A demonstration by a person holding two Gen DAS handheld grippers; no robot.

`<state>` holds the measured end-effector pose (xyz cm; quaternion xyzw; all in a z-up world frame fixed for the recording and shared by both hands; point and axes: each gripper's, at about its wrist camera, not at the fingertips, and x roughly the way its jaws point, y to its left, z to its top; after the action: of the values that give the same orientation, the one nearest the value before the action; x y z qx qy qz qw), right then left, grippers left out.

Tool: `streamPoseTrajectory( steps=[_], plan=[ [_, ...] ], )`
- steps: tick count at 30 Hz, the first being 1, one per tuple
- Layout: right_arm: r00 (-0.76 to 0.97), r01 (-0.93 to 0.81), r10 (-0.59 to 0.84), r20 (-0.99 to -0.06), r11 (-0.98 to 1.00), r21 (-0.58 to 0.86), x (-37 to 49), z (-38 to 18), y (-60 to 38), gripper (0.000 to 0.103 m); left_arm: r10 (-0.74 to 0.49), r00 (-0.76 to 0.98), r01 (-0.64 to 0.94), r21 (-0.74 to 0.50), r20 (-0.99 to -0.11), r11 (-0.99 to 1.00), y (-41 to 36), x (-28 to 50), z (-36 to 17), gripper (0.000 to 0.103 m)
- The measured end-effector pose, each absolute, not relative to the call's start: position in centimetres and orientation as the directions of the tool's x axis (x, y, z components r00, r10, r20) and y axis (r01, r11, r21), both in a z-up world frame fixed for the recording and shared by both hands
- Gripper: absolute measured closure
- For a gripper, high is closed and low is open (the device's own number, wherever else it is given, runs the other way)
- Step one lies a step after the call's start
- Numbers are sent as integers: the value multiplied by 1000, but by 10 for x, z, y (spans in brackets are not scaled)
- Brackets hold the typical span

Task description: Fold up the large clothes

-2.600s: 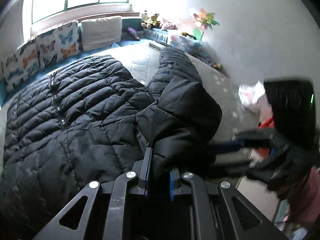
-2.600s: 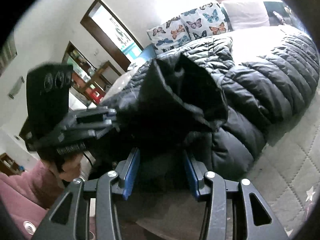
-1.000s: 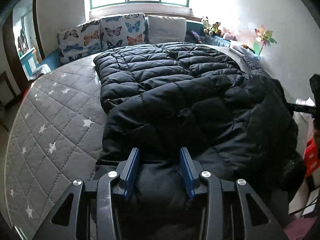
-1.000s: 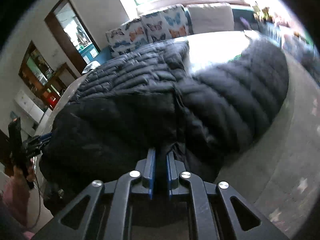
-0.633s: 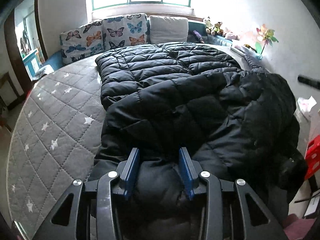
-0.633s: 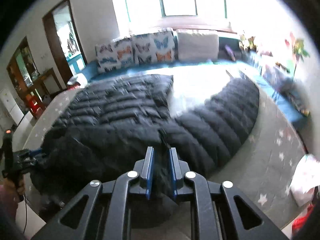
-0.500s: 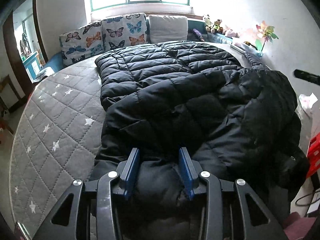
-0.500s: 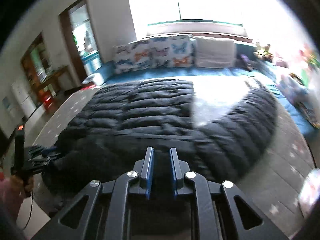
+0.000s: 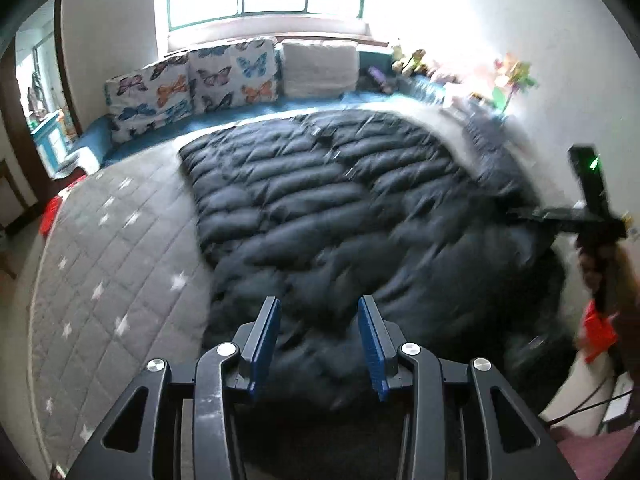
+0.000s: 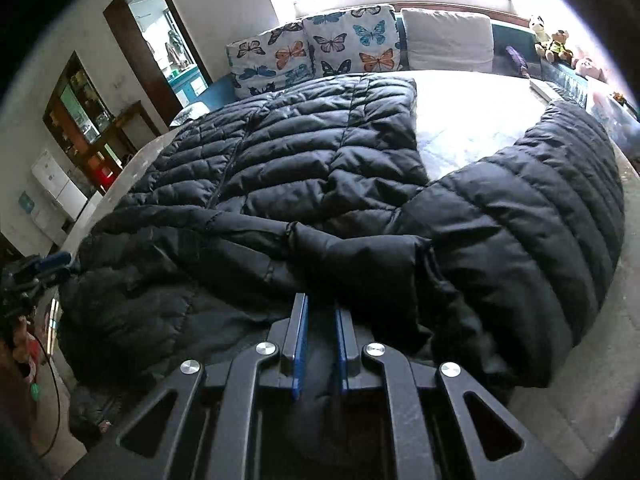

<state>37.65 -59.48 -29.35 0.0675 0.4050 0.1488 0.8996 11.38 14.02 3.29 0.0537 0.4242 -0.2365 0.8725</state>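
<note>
A big black puffer jacket (image 9: 320,200) lies spread on a round grey quilted bed (image 9: 112,248). My left gripper (image 9: 318,300) hovers open above the jacket's near hem, with no fabric between its blue pads. In the right wrist view the jacket (image 10: 300,160) fills the bed, one sleeve (image 10: 540,208) curving off to the right. My right gripper (image 10: 321,304) sits at the folded-over near edge, its jaws closing to a narrow gap with dark fabric pinched between them. Each gripper shows in the other's view: the right gripper (image 9: 520,212) at the jacket's right edge, the left gripper (image 10: 52,262) at its left edge.
Butterfly pillows (image 9: 192,84) and a white pillow (image 9: 320,64) line the far side under the window. Plush toys (image 10: 552,40) and a pinwheel (image 9: 512,76) stand at the far right. A person's hand (image 9: 608,264) holds the right gripper. A doorway (image 10: 160,32) opens at the left.
The left gripper has lifted off the jacket, and the fabric that bulged between its pads now lies below. The right gripper has swung down from a higher view onto the jacket's near edge.
</note>
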Motion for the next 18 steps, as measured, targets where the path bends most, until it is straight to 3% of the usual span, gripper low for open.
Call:
streamPoseTrajectory(
  steps=[4,11,18],
  plan=[
    [682,-204,299,-668,954,218,377,-277,-597,87,-379,509,499,-94,-773,861,103,131,35,61],
    [637,-219,325,-698,946,241,390,-312,-607,87,-377,425,545,-99,-823,832,46,149,-4,61],
    [660,-210,326,-676,945,251,379,-289,-617,87,-347,398,573,-66,-849,817,27,146,-23,61]
  ],
)
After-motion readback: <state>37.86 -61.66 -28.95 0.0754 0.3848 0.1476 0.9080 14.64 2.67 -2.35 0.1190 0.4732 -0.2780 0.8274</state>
